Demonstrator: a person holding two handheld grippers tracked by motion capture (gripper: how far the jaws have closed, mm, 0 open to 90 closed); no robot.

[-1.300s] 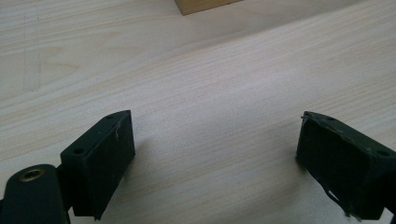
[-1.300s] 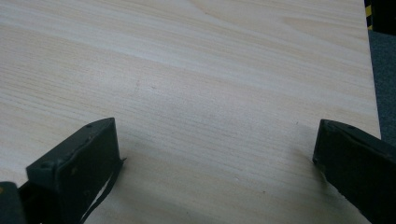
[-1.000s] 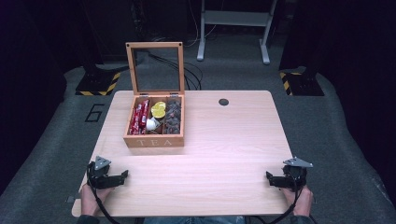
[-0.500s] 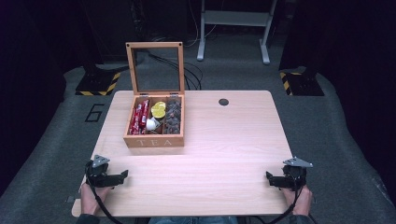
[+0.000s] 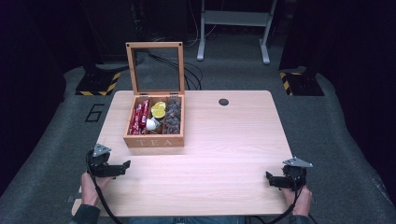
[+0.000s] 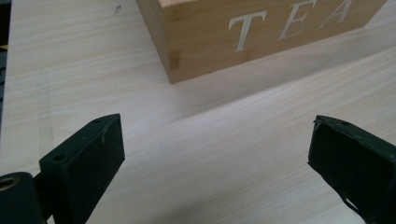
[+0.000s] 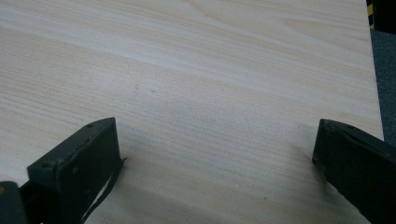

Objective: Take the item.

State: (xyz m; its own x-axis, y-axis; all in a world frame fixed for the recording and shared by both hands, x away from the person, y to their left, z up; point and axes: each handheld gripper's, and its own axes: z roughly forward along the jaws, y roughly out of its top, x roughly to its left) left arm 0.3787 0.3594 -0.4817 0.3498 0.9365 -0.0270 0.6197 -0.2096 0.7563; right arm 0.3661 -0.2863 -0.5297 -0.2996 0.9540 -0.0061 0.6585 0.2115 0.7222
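Left hand-held gripper (image 5: pixel 122 166) lifted slightly near the bench's (image 5: pixel 224 140) front left corner, jaws just opened wider, nothing between them.

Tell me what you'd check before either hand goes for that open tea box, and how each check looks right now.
1. Tea box lid up, contents reachable: ok.
2. Left gripper open, nothing between its fingers; they have just been opening: ok.
3. Right gripper open and empty: ok.
4. Bare table between both grippers and the box: ok.
5. Red packets, yellow item and dark packets sit in separate compartments: ok.
6. Whether the packets are loose enough to lift: cannot tell.
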